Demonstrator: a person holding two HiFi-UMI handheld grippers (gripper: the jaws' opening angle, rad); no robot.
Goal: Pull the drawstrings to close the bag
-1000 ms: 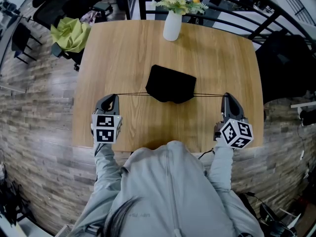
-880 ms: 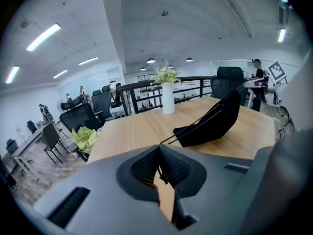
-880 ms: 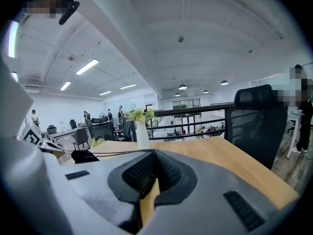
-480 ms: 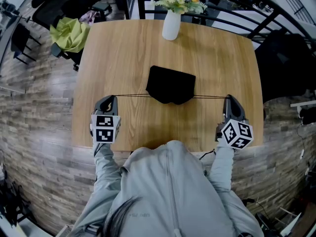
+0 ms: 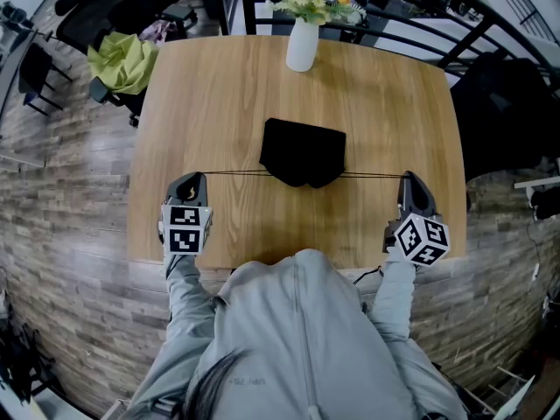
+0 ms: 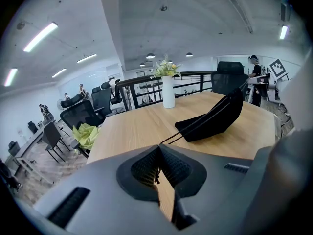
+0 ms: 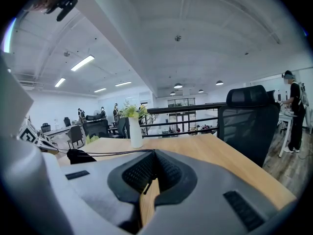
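Observation:
A black drawstring bag (image 5: 303, 152) lies at the middle of the wooden table (image 5: 219, 86), its mouth turned to the near edge. Thin black drawstrings (image 5: 234, 172) run taut from the mouth out to both sides. My left gripper (image 5: 194, 179) is shut on the left string's end at the near left. My right gripper (image 5: 408, 180) is shut on the right string's end (image 5: 372, 176) at the near right. In the left gripper view the bag (image 6: 212, 119) stands tilted up, with the cord (image 6: 166, 140) running into the closed jaws. In the right gripper view the bag (image 7: 79, 156) is small at left.
A white vase with flowers (image 5: 304, 35) stands at the table's far edge. Office chairs, one with a green cloth (image 5: 118, 59), stand past the far left corner, and a black railing (image 5: 420, 20) runs behind. The person's grey sleeves reach over the near table edge.
My right gripper has moved slightly outward and toward the near edge with its string. The bag has barely shifted and the left gripper has kept still.

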